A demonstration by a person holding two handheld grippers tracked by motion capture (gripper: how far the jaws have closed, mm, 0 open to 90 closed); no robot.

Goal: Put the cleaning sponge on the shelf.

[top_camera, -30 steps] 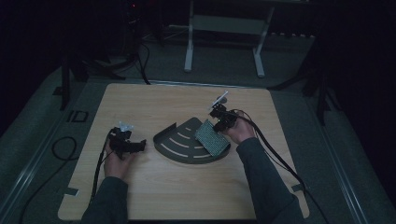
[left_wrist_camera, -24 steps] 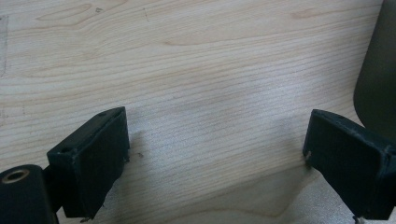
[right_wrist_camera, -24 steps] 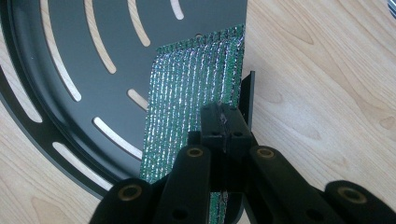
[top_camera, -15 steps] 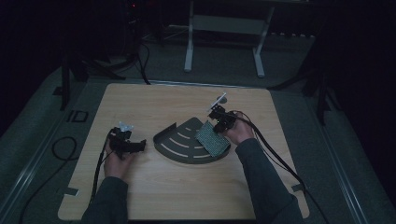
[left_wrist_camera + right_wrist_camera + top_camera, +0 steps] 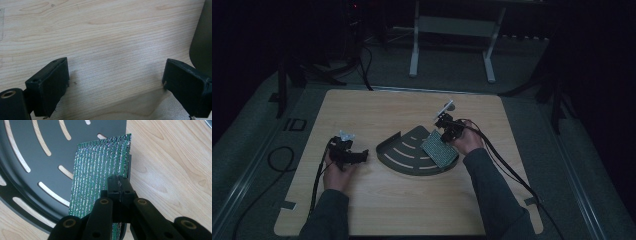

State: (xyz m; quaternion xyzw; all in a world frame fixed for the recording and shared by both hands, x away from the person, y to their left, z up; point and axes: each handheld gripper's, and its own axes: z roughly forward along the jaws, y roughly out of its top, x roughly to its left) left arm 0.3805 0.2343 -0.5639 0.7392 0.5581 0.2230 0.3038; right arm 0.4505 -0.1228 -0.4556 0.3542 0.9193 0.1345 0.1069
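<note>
Fingers (image 5: 119, 185) clamped on green foil pouch (image 5: 100, 172)

The dark tray (image 5: 202, 37) is cut off at three o'clock in the left gripper view. The right gripper (image 5: 119, 185) covers the near edge of the green foil sheet (image 5: 100, 170).

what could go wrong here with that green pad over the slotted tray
The right tool pinches the green pad only at one edge, so the pad could twist or slip out. The pad overhangs the straight edge of the dark slotted tray, so it might land half on the table. The left tool is open on bare wood, not steadying the tray.
</note>
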